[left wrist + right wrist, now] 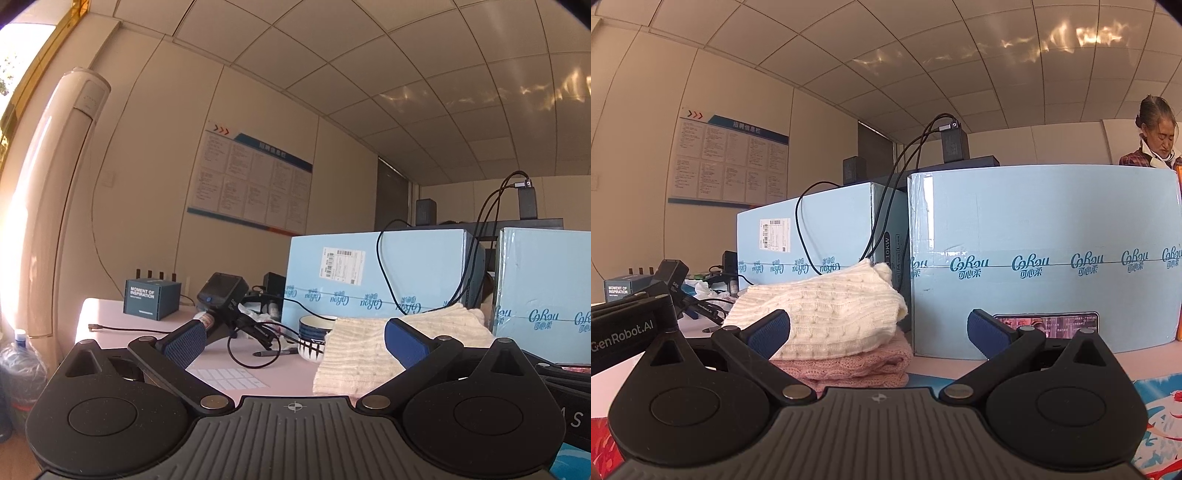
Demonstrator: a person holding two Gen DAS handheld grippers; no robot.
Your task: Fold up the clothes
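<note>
Through my left wrist camera, my left gripper [295,341] hangs low over the pink table [110,314] with its 2 blue pads spread wide and nothing between them. The cream sweater [388,343] lies folded just ahead, in front of the pale blue boxes [369,273], with my right-side pad overlapping its near edge in the view; I cannot tell whether it touches. Left of the sweater stands a striped bowl [314,332], with a pen [275,352] and a loop of black cable [251,354] beyond it, then a small dark box [151,297] well off to the left. A sheet of white labels [229,378] lies on the table left of the sweater's near edge.

Through my right wrist camera, my right gripper [879,332] is likewise spread apart and empty. The cream sweater [820,310] sits on top of a folded pink sweater [849,363], both against the blue boxes [1034,251]. A phone [1063,325] leans on the box to the right of the stack.

I judge the stack nearly done, so the step is tidying. I would press the cream layer square over the pink 1, coming in from the front, since the bowl and cable crowd the stack's left side and the boxes block the back. A woman [1156,136] stands behind the boxes.
</note>
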